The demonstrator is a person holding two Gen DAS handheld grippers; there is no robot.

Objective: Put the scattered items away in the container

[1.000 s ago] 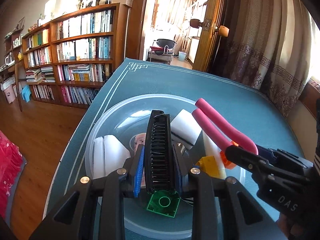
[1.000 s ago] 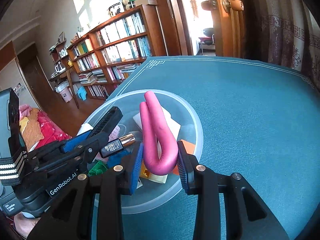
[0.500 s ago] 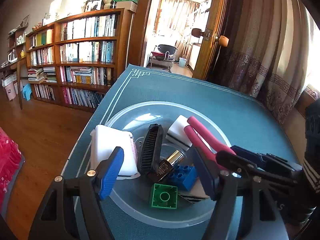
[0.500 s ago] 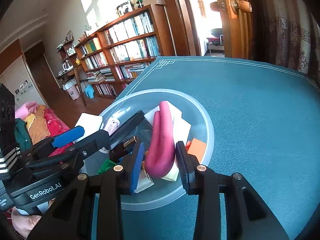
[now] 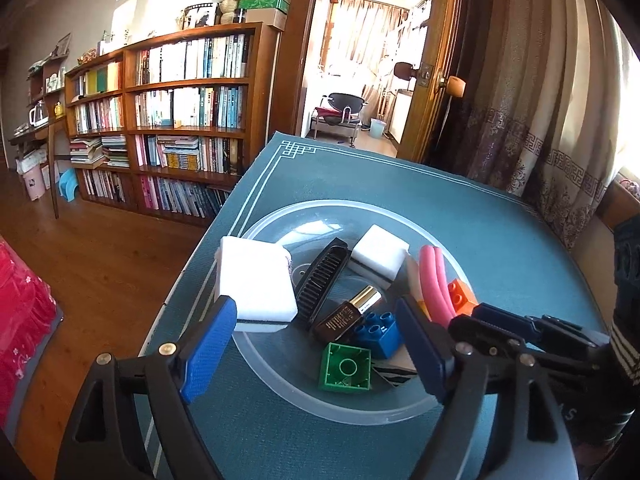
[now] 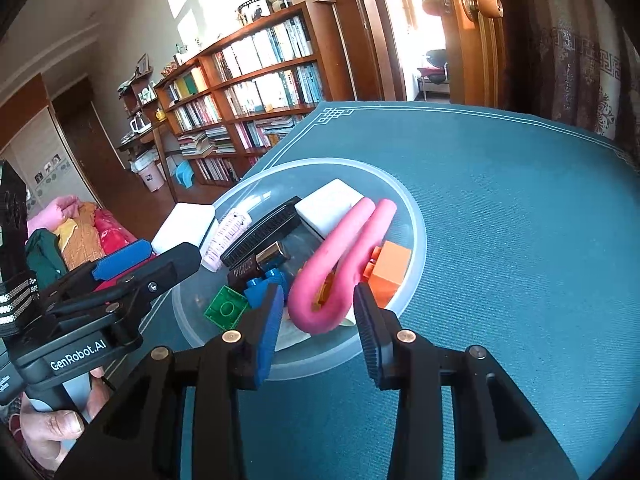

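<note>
Since a second ago we see both grippers spread apart: the black comb [image 5: 320,280] and the pink foam loop [image 6: 340,264] now lie loose in the clear bowl [image 5: 280,364]. The left gripper [image 5: 316,344] hangs released and empty above the near rim; the right gripper [image 6: 316,320] stands released, its fingers either side of the loop without touching it. In the bowl we count two white sponges [image 5: 256,280], one pink-dotted hair roller [image 6: 228,236], one small brown bottle [image 5: 348,314], one green brick [image 5: 346,368], one blue brick [image 5: 378,330] and one orange brick [image 6: 390,272]. The bowl sits on a teal tablecloth [image 6: 520,208]; bookshelves [image 5: 176,128] line the wall.
</note>
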